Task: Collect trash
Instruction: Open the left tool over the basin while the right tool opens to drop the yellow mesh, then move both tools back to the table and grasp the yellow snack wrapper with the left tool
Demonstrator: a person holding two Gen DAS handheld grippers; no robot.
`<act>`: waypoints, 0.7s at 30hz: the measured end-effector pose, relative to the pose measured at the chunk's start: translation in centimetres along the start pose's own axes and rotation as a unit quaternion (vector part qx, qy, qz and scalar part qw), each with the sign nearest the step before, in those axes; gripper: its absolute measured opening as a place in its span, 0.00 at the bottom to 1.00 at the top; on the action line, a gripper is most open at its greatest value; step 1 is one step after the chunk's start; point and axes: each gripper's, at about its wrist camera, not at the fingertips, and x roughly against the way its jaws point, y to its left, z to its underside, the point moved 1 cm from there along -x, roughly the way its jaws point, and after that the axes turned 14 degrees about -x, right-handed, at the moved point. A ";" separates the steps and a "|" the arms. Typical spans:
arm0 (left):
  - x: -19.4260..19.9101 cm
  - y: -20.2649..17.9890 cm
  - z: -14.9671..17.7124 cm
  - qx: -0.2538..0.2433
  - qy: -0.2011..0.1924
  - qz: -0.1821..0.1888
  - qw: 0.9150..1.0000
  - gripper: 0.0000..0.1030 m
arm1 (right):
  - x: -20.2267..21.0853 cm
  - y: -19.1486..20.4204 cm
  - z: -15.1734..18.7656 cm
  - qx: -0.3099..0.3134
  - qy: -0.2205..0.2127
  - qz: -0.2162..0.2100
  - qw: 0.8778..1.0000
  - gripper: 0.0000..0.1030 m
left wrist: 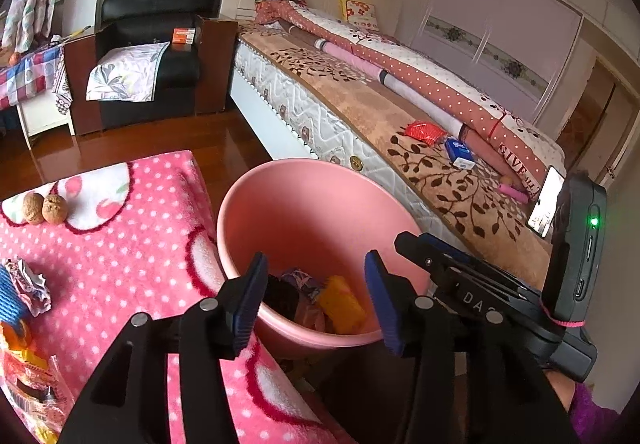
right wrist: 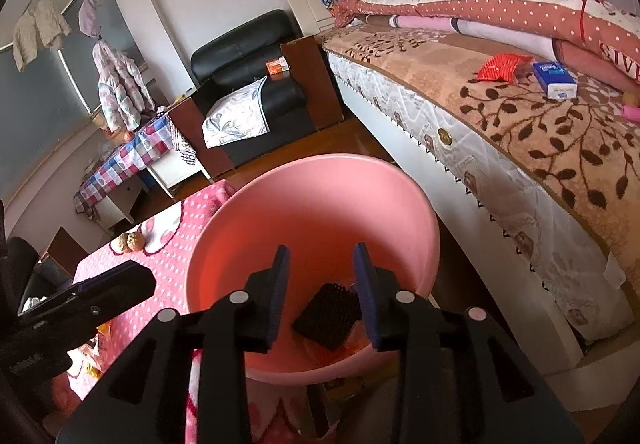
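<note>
Two black hand-held grippers with blue pads point down into a pink plastic bin [left wrist: 316,203] from above. The left gripper [left wrist: 316,296] has its jaws spread wide with nothing between them; below the gap lies trash already in the bin, including a yellow wrapper [left wrist: 342,304], a dark piece and a crumpled patterned scrap. The right gripper [right wrist: 322,292] hovers over the same bin with its jaws parted, released — a black ridged square piece [right wrist: 328,316] shows between the pads but touches neither of them, and whether it hangs in the air or lies on the bin's bottom cannot be told. In the left view the right gripper's body, with a green light on its camera unit, sits just to the right. The bin stands between a table under a pink polka-dot blanket [left wrist: 132,244] and a bed [left wrist: 360,107]. On the blanket lie two walnuts [left wrist: 43,208] near the far edge, and closer in a crumpled silver wrapper [left wrist: 30,286] beside a blue ribbed item, plus orange snack packets at the near left corner. On the bed's brown leaf-patterned cover rest a red packet [left wrist: 425,132] and a blue tissue pack [left wrist: 460,153], well apart from the bin. A black armchair [left wrist: 156,43] stands beyond — against the far wall.
</note>
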 end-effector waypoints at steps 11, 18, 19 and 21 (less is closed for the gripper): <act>2.8 2.0 1.2 0.010 -0.013 -0.046 0.999 0.50 | 0.9 3.4 1.6 0.063 -0.017 -0.016 0.998 0.33; 5.4 4.0 2.7 0.017 -0.015 -0.093 0.995 0.50 | 1.2 6.5 3.2 0.098 -0.006 -0.037 0.994 0.33; 5.7 4.2 2.9 0.019 -0.015 -0.097 0.995 0.50 | 1.3 6.9 3.5 0.104 -0.003 -0.042 0.994 0.33; 6.6 5.2 3.5 0.026 -0.015 -0.115 0.993 0.50 | 1.4 7.8 4.1 0.115 0.004 -0.053 0.992 0.33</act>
